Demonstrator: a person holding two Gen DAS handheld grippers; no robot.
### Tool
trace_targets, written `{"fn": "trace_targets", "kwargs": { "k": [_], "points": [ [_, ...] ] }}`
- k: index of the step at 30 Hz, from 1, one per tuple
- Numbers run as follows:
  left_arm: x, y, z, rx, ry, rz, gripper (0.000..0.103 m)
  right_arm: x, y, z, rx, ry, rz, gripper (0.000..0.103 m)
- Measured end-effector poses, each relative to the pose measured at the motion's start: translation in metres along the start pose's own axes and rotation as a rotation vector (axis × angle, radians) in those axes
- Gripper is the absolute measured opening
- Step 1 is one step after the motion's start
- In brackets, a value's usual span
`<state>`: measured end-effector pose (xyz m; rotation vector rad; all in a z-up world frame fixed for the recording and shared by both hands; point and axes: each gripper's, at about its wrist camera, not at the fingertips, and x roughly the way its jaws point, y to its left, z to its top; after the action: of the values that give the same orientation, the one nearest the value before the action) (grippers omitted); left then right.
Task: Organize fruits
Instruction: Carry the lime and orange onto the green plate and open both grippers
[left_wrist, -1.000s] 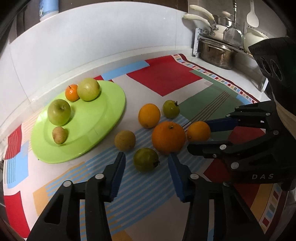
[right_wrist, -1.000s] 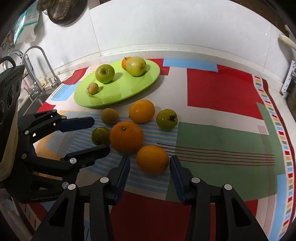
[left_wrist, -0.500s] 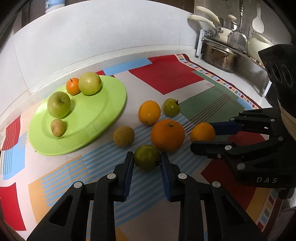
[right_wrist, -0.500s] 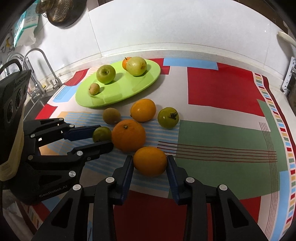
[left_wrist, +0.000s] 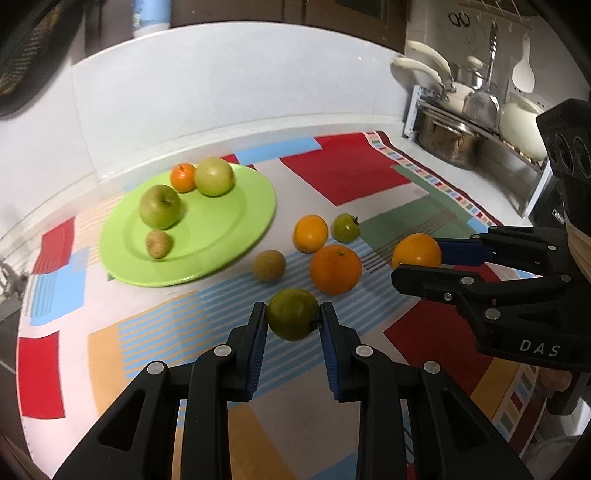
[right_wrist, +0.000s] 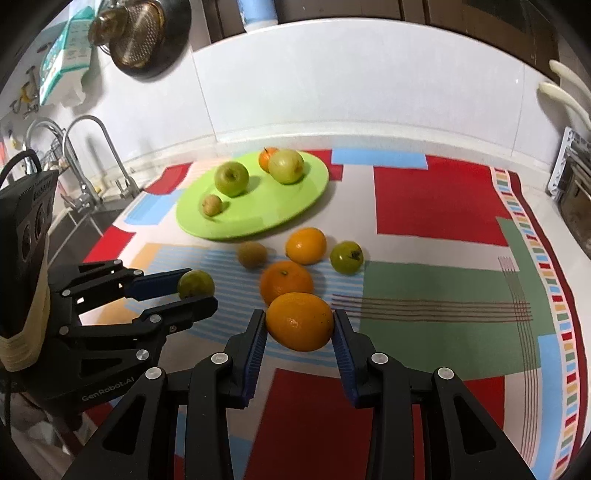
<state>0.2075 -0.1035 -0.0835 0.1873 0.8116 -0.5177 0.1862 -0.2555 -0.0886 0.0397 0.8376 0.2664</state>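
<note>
1. Left wrist view: the left claw (left_wrist: 293, 319) is clamping a green fruit (left_wrist: 292, 319) between its blue pads, over the striped part of the patchwork cloth (left_wrist: 347, 173) on the worktop.
2. Off to the right, the right claw (left_wrist: 421, 260) is gripping an orange (left_wrist: 416, 250), one finger above it and one below.
3. Four fruits are sitting loose on the cloth between the claws and the plate: a big orange (left_wrist: 335, 269), a brown fruit (left_wrist: 269, 265) to its left, a smaller orange (left_wrist: 310, 233) and a green tomato (left_wrist: 346, 228) behind.
4. The green plate (left_wrist: 221, 229) is lying far left, carrying a green apple (left_wrist: 160, 206), a pale apple (left_wrist: 214, 176), a tangerine (left_wrist: 183, 177) touching it, and a small brown fruit (left_wrist: 158, 243).
5. Pots (left_wrist: 448, 142) are standing on a rack at the far right.
6. Right wrist view: the right claw (right_wrist: 299, 328) is clamped on the orange (right_wrist: 299, 321), pads pressing both sides.
7. On the left, the left claw (right_wrist: 195, 290) is pinching the green fruit (right_wrist: 196, 284).
8. The plate (right_wrist: 288, 210) is sitting behind the loose fruits, near the wall; a tap (right_wrist: 92, 155) is showing at far left.
</note>
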Motion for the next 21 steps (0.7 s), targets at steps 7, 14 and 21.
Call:
{"fn": "trace_targets", "kwargs": {
  "k": [7, 14, 21],
  "points": [
    [-0.024, 0.015, 0.004, -0.025, -0.047, 0.060, 0.029, -0.014, 0.018, 0.017, -0.022, -0.075, 0.007, 0.037],
    [-0.038, 0.039, 0.012, -0.035, -0.092, 0.113, 0.029, -0.015, 0.036, 0.040, -0.042, -0.133, 0.025, 0.037],
    [-0.043, 0.064, 0.027, -0.026, -0.127, 0.155, 0.029, -0.003, 0.054, 0.069, -0.061, -0.164, 0.047, 0.037]
  ]
}}
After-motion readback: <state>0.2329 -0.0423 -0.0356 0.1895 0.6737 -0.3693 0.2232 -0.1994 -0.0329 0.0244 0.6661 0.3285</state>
